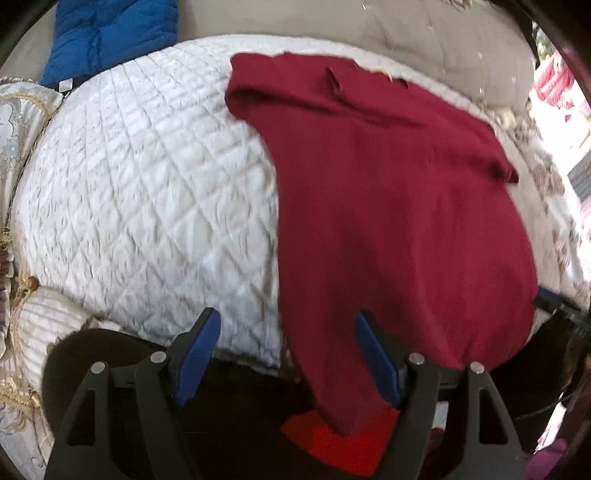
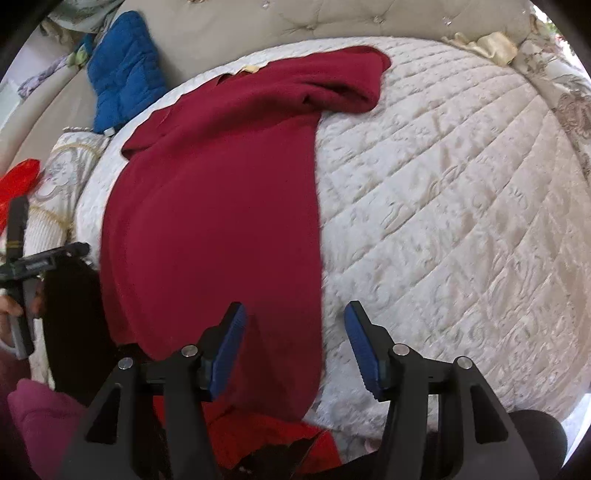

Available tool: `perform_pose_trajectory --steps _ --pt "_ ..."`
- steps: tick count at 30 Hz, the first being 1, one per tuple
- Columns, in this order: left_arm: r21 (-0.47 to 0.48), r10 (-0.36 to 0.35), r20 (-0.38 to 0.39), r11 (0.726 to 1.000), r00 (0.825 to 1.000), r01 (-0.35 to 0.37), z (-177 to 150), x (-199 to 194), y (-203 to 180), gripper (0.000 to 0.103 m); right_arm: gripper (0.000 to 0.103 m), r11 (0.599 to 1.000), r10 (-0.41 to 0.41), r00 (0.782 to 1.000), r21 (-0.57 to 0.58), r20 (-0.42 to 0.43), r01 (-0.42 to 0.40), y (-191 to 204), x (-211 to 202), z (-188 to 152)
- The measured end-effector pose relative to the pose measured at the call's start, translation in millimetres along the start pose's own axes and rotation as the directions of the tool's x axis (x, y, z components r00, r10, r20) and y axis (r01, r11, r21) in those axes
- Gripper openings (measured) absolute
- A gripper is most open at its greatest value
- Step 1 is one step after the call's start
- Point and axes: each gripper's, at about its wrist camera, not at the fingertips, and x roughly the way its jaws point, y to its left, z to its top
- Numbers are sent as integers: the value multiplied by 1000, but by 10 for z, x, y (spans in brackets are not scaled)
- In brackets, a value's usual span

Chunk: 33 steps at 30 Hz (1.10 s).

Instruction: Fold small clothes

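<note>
A dark red knitted garment [image 1: 399, 206] lies lengthwise on a white quilted cover [image 1: 147, 192], with its near end hanging over the front edge. One sleeve is folded across at the far end [image 2: 343, 85]. My left gripper [image 1: 288, 317] stands open above the front edge; its right finger [image 1: 376, 354] is over the garment's left border, and nothing is pinched. My right gripper [image 2: 295, 308] is open too. The right border of the garment [image 2: 221, 206] runs beneath the gap between its fingers, and the pads do not press on the cloth.
A bright red cloth [image 1: 343, 443] lies below the front edge. A blue cushion [image 2: 125, 70] leans on a beige tufted backrest [image 2: 258, 22]. Patterned pillows [image 1: 22, 122] sit at the left. A hand holds the other gripper's body [image 2: 22, 258] at the left.
</note>
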Motion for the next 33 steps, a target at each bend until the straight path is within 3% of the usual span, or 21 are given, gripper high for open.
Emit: perform_pose_trajectory --steps 10,14,17,19,20,21,22,23,25,28,33 --pt "31 66 -119 998 991 -63 -214 312 -200 78 36 996 86 987 -7 -132 -88 -35 74 -171" --pt "28 46 -138 999 989 -42 -269 401 -259 78 36 993 120 980 7 -158 -120 -69 137 -237" --pt "31 -6 -177 999 984 12 -330 510 -329 78 36 992 126 974 -8 -188 -130 -34 172 -250" --pt "42 -23 -198 999 980 32 -373 581 -385 70 36 992 119 974 -24 -191 -126 -18 209 -249" --pt "39 -40 -214 998 976 49 -394 620 -406 60 36 992 120 974 -24 -192 -127 -16 226 -250" --pt "27 -66 -240 997 968 75 -422 667 -417 41 31 992 120 974 -25 -190 -127 -8 231 -250" --pt "17 -86 -259 995 962 93 -444 698 -418 29 12 992 116 976 -32 -186 -124 2 232 -256" --pt "11 -103 -271 994 957 110 -472 713 -422 13 0 992 112 977 -37 -179 -120 10 234 -259" --pt "25 -121 -247 991 961 131 -485 636 -431 7 0 991 130 978 -21 -164 -136 1 231 -276" --pt "33 -187 -162 980 969 195 -429 271 -375 6 0 984 166 976 -43 -140 -174 69 131 -243" --pt "-26 -260 7 965 966 260 -38 -360 -128 6 0 933 357 933 -62 30 -355 155 -371 70"
